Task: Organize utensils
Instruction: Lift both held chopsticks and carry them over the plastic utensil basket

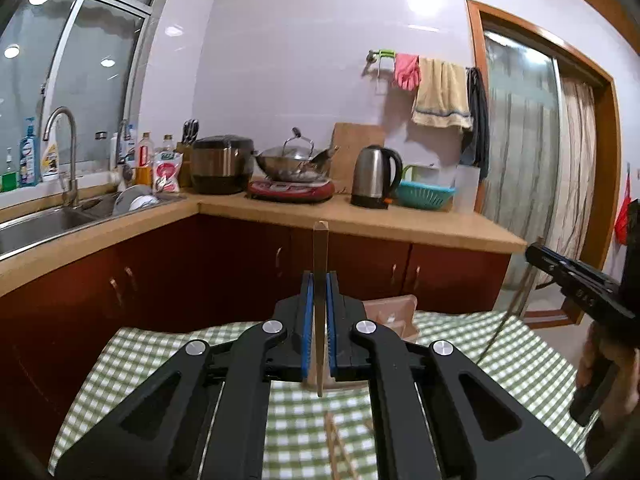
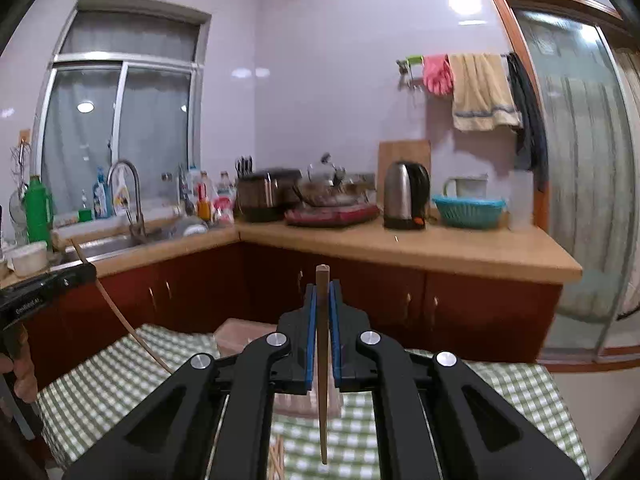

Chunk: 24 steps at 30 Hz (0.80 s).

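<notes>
Each hand-held gripper, left (image 1: 319, 300) and right (image 2: 322, 312), clamps one chopstick (image 1: 320, 264); only the right view shows a green bottle (image 2: 38, 216).

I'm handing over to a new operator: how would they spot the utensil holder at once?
Find the green checked tablecloth. At its far edge, toward the red cabinets, sits the pinkish plastic holder. It is the only container on the cloth, the rest being loose wooden sticks.

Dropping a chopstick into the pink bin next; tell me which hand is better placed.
Right, narrowly: the pink bin reaches under the right gripper and its chopstick; for the left gripper it sits off to one side.
</notes>
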Motion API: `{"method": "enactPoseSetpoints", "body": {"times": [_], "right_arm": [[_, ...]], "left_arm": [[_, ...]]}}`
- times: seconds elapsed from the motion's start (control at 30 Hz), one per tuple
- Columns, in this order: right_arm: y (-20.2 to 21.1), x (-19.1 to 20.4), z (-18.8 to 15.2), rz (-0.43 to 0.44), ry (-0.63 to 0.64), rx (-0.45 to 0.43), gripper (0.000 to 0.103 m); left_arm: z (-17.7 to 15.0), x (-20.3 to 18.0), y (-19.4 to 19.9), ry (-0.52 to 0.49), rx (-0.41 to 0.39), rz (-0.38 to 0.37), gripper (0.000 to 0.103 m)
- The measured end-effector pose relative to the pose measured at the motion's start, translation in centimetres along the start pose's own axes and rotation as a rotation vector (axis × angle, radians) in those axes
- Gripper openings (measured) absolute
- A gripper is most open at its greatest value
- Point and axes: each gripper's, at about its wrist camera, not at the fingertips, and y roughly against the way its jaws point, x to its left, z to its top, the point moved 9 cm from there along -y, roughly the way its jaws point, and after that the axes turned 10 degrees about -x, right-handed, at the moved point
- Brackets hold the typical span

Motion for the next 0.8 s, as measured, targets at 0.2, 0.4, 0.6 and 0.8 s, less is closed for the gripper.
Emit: {"method": "enactPoseSetpoints", "body": {"times": [0.2, 0.4, 0.6, 0.8], "right_arm": [[-3.1, 0.5, 4.0, 0.03, -0.006, -0.105, 0.007], [-7.2, 1.0, 4.7, 0.054, -0.01, -0.133, 0.007], [-10.8, 0.4, 0.8, 0.056, -0.045, -0.054, 0.007], [-12.8, -0.3, -3.9, 0.049, -0.091, 0.034, 0.007]], "left_arm": [[4.0, 0.0, -3.7, 0.025, -0.066, -0.016, 0.006], [5.7, -0.5, -8.0, 0.013, -0.094, -0.021, 0.006], [1.5, -0.6, -11.4, 0.02, 0.007, -0.036, 0.006], [-3.7, 0.3, -13.4, 0.044, 0.111, -0.029, 0.006]]}}
